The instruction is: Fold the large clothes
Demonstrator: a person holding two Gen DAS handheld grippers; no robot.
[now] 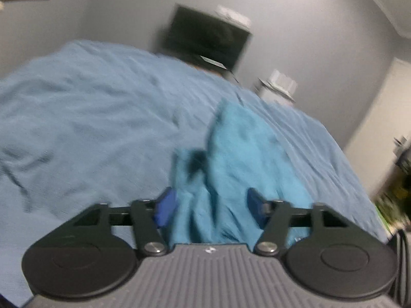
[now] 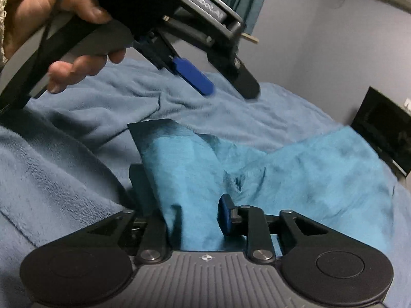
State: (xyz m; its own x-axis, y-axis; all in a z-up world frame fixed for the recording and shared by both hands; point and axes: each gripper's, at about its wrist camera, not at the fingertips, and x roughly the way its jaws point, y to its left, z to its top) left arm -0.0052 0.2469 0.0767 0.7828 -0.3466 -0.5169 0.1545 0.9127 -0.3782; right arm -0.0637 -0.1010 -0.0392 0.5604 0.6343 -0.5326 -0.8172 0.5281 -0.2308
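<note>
A teal garment [image 1: 241,154] lies crumpled on a light blue blanket [image 1: 90,107] that covers the bed. My left gripper [image 1: 210,208] is open, its blue pads wide apart, with the garment's near edge bunched between and under them. In the right wrist view the left gripper [image 2: 226,87] hangs open above the bed, apart from the cloth. My right gripper [image 2: 190,205] has a fold of the teal garment [image 2: 308,174] standing up between its pads; the left pad is hidden behind the cloth.
A dark TV screen [image 1: 205,36] stands by the grey wall past the bed's far edge, also in the right wrist view [image 2: 382,125]. A white container [image 1: 277,87] sits beside it. Dark clutter [image 1: 395,179] lies off the bed's right side.
</note>
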